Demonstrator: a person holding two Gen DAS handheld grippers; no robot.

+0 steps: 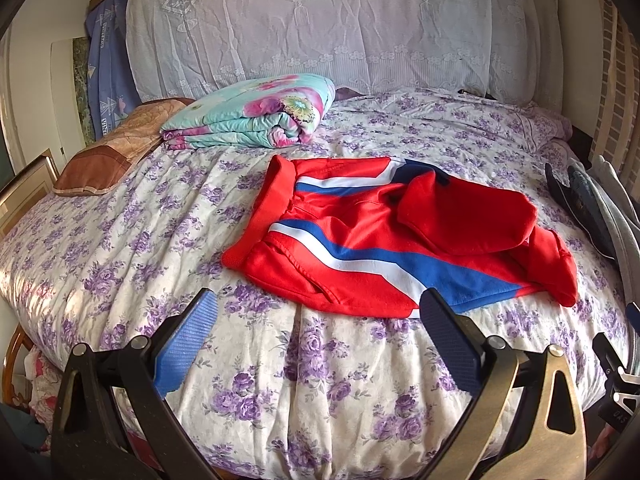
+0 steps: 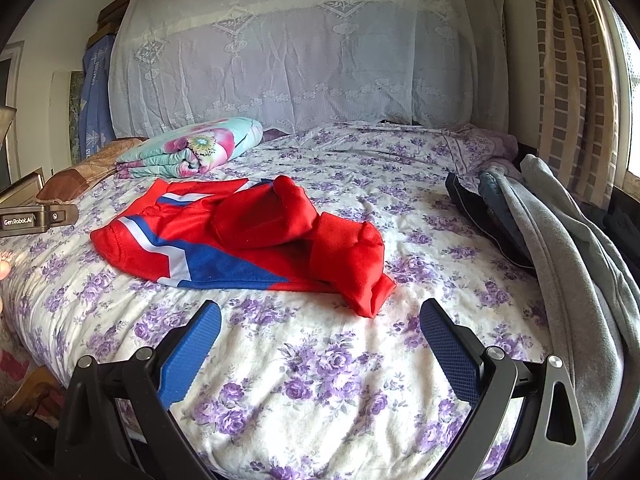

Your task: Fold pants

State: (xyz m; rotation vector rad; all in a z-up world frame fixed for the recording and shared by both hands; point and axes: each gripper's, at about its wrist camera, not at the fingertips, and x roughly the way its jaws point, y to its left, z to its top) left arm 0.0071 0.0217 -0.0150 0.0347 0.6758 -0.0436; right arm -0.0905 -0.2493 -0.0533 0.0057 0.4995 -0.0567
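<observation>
Hovering: left hand-held gripper (image 1: 318,308), right hand-held gripper (image 2: 320,316) agape

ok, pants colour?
Red pants with blue and white diagonal stripes; clearest in the left wrist view.

Pants (image 1: 384,236) on bed (image 1: 120,240); quilt (image 1: 252,116) behind

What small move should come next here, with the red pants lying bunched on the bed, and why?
Probably bring the right gripper forward to the crumpled leg end nearest it. The red pants already lie partly doubled over on the bedspread, with both grippers open and empty; the left gripper hovers near the hem edge.
</observation>
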